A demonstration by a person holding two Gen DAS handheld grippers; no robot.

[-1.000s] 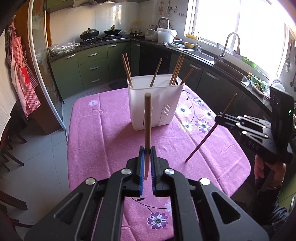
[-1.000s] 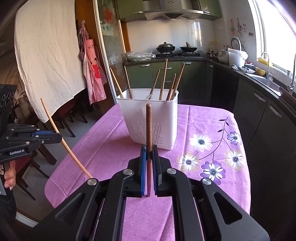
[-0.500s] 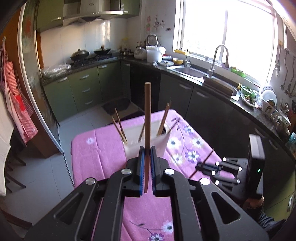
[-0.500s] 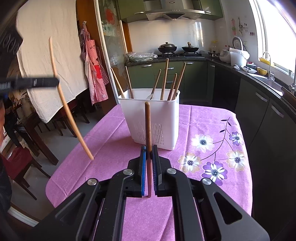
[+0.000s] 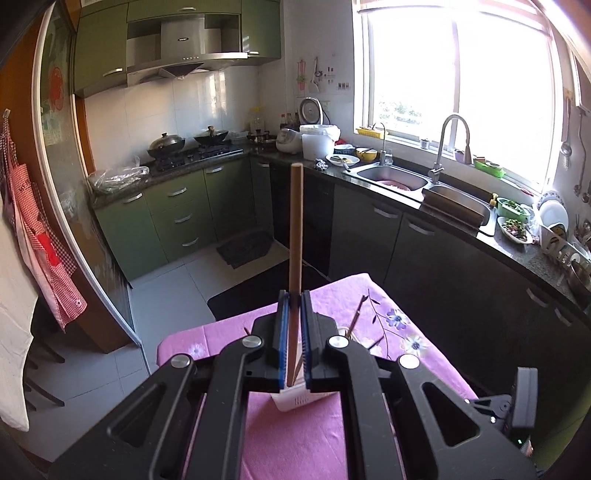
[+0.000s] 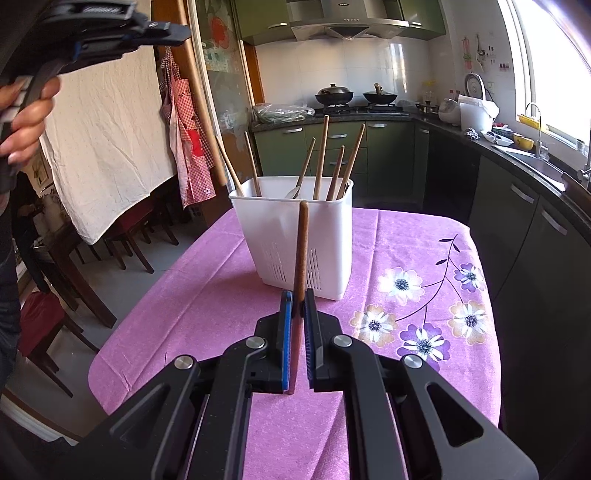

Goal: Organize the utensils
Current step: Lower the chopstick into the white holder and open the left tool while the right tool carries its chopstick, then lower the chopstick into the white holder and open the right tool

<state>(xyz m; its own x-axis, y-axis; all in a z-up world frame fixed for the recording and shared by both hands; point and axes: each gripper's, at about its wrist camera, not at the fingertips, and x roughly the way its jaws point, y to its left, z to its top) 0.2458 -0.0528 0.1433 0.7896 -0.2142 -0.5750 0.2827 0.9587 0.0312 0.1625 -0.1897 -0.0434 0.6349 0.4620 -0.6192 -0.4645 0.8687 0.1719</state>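
**Both grippers hold a chopstick near the white holder**

The left gripper [image 5: 294, 295] is clenched on a light wooden chopstick [image 5: 295, 229], which stands almost upright between its blue pads. In the left wrist view this gripper is high above the worktop [image 5: 229, 332], and the white utensil holder [image 5: 295, 400] is mostly hidden below its fingers; only a low corner of it shows.

The right gripper [image 6: 297, 293] is clenched on a darker brown chopstick [image 6: 301, 251], also nearly upright. It points toward the holder [image 6: 291, 236], which stands on the worktop [image 6: 388, 236] covered with a pink flowered cloth. Several wooden chopsticks [image 6: 321, 155] lean inside the holder.

In the right wrist view, the left gripper [image 6: 162, 31] appears at the upper left, held by a hand [image 6: 27, 114], with its chopstick [image 6: 205, 110] slanting down beside the holder but not inside it.
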